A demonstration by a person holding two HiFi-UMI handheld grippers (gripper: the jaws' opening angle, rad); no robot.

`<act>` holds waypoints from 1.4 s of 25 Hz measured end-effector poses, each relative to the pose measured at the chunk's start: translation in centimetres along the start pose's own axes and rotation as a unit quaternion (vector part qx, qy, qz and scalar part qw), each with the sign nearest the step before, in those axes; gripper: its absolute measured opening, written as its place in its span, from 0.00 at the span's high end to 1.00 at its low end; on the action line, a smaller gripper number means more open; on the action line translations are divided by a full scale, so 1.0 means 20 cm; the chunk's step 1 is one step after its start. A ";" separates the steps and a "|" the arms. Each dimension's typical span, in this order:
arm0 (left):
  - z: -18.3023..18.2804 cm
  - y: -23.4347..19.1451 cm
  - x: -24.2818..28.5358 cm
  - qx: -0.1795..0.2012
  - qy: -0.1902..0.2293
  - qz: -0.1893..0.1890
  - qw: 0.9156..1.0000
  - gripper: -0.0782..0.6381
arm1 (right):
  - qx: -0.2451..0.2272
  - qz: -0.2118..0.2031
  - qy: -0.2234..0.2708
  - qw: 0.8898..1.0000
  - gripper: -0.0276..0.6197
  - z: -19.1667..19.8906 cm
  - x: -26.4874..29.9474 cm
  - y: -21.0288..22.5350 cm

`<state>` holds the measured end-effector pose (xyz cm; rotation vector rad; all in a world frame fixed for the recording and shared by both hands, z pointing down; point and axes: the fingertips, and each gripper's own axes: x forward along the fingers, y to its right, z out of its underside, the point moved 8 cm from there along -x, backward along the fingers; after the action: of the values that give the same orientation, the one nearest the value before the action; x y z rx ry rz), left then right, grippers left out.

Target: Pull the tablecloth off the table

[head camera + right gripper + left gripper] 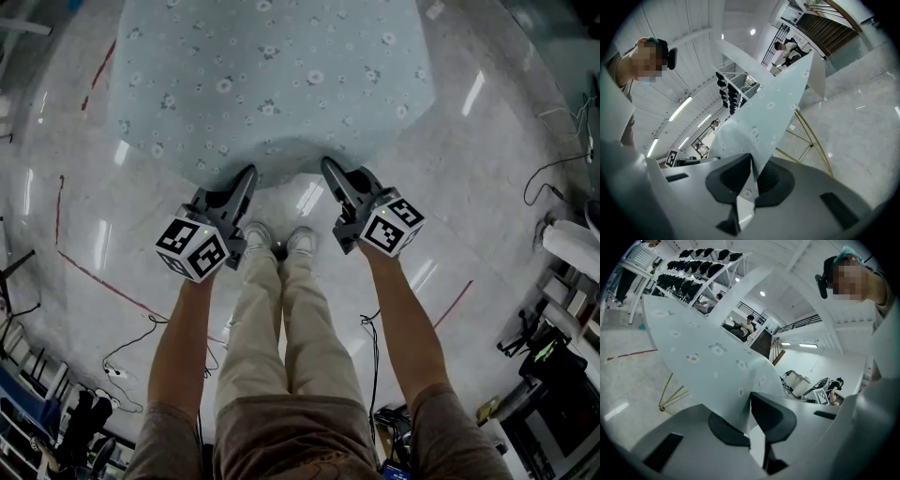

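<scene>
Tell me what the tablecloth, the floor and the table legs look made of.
Tablecloth: thin, matte fabric, likely cotton or polyester; it drapes and creases softly, pale blue with printed flowers. Floor: hard, glossy, maybe polished stone or epoxy; it mirrors the ceiling lights. Table legs: slim gold-coloured rods, probably metal.

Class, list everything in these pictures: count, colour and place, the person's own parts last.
tablecloth: one, pale blue with small flowers, draped ahead
table legs: several, gold, under the tablecloth
floor: one, glossy grey, all around
tape lines: a few, red, floor at left
cables: several, black, floor at both sides
shoes: two, white, below the tablecloth's edge
trousers: one pair, beige, centre
left gripper, right gripper: two, dark grey, each shut on the tablecloth's near edge
</scene>
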<state>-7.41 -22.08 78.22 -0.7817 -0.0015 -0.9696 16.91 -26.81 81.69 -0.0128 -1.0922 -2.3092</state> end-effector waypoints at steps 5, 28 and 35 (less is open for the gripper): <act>0.00 0.06 -0.04 -0.013 0.005 -0.005 1.000 0.86 | -0.003 0.003 0.001 1.000 0.94 -0.01 -0.06 -0.08; -0.56 0.60 -0.38 0.022 0.015 -0.021 0.999 0.86 | -0.027 -0.026 0.034 0.999 0.95 -0.44 -0.35 -0.72; -0.78 0.78 -0.51 0.058 0.019 -0.014 0.998 0.86 | -0.044 -0.032 0.070 0.996 0.95 -0.60 -0.44 -0.97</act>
<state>-6.94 -18.84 54.13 -0.6569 -0.0356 -1.0024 17.26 -21.34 57.80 0.1490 -0.9324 -2.3737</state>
